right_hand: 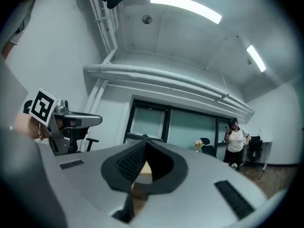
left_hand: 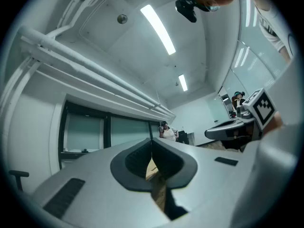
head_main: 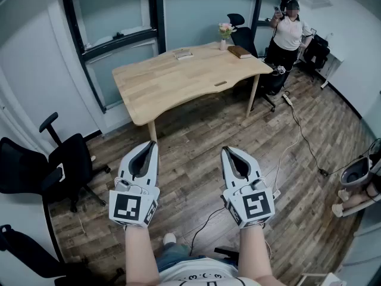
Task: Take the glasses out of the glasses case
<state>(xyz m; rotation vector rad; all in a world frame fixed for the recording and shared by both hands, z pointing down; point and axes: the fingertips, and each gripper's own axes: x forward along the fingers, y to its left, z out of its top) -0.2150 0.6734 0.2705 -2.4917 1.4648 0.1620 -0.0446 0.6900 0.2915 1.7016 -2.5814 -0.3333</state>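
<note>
Both tongs are shut with nothing between them: the left tongs (head_main: 152,143) and the right tongs (head_main: 226,150) each have their black-lined tips pressed together, and through the small gap lower down between the pads only a sliver of pale wood shows. They are held out side by side at about the same height, slightly apart, above the wooden floor (head_main: 196,130). Both point toward the light wooden surface (head_main: 172,85) and are well short of its near edge. Each is gripped from behind by a bare forearm, with the black-and-white marker cube on the end nearest the person. The brown case (head_main: 240,52) lies on the surface near its far right corner, well away from both tongs, and it is too small to tell whether it is open or closed. Just beside it, toward the back edge, stands a small vase of flowers (head_main: 224,31). A pale flat stack (head_main: 183,53) sits further left along the back of the surface. Beyond the far right corner a person (head_main: 290,31) in a white top stands holding something up in one hand. One black office chair (head_main: 68,165) stands on the floor at the left, near the dark-framed windows. A cable (head_main: 300,130) trails across the floor at the right.
</note>
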